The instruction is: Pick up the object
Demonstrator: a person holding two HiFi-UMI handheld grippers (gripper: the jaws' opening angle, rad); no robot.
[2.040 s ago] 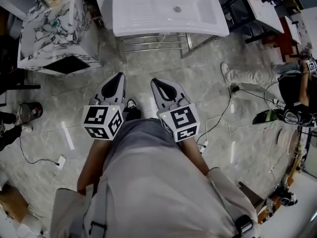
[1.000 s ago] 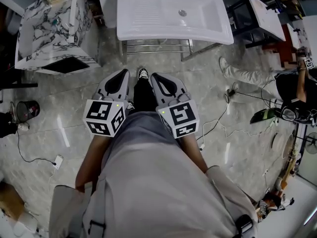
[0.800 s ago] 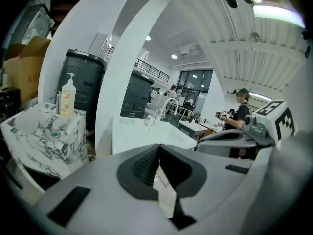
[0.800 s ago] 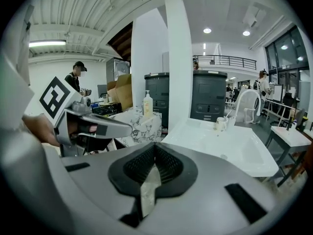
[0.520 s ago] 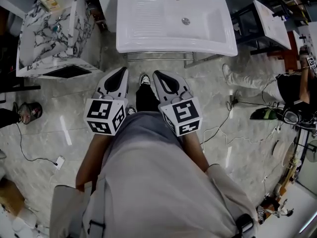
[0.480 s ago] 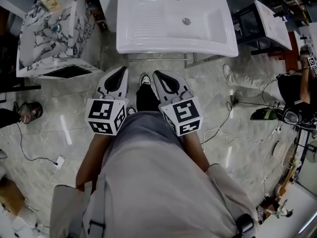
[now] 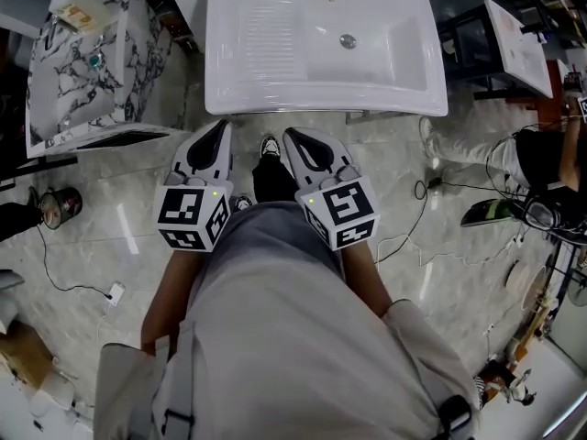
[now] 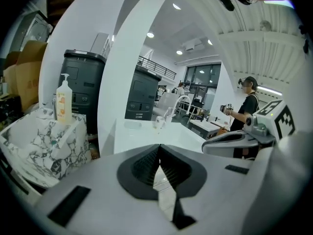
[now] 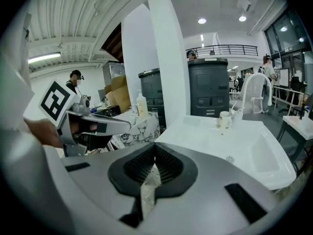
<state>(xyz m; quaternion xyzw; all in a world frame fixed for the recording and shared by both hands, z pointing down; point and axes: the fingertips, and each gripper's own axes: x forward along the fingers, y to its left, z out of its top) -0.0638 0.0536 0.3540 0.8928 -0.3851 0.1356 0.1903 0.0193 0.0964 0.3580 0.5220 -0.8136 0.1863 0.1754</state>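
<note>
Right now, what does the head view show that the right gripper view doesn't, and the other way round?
Only the head view: the floor with its loose cables, a small dark bin and the person's grey top from above.
Only the right gripper view: a close look along the right tongs, shut with nothing between them, a tall dark cabinet behind the sink, and ceiling lamps.
Both: the white sink, the marbled basin beside it, and the left tongs.
</note>
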